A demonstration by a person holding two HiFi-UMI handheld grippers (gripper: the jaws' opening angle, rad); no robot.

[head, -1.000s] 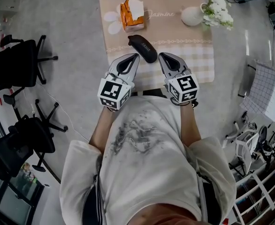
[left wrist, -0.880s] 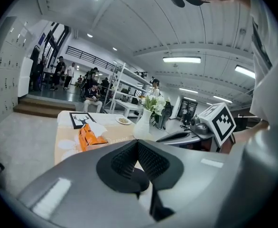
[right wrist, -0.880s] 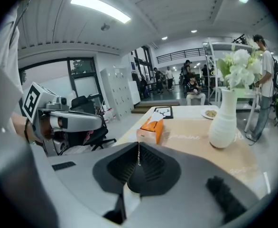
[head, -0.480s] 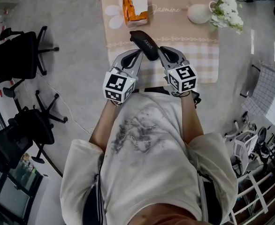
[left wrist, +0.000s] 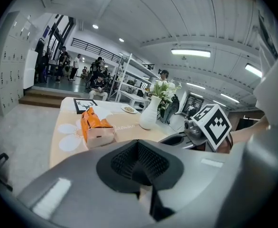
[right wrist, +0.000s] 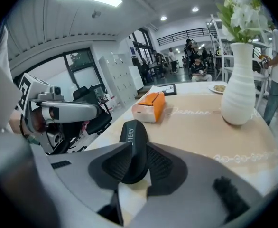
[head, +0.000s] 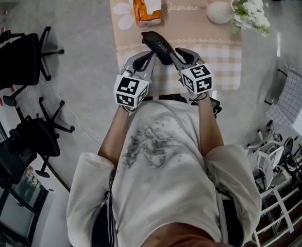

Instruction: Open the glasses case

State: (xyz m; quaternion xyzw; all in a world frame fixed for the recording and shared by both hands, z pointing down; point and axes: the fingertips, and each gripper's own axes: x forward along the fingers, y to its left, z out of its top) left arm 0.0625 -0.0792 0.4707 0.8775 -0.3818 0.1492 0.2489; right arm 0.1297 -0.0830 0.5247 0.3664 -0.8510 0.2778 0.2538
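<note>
Left tool [head: 148,58], right tool [head: 179,55] — flanking glasses case [head: 157,46].

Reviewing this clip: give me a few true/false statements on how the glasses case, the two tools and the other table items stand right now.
1. The glasses case is already open. False: it lies shut on the tablecloth.
2. The left tool has its jaws together with nothing between them. True.
3. One end of the case sits between the jaws of the right tool. True; those jaws are opening.
4. The orange box lies between the case and the person. False: it lies beyond the case, farther from the person.
5. The vase holds white flowers. True.
</note>
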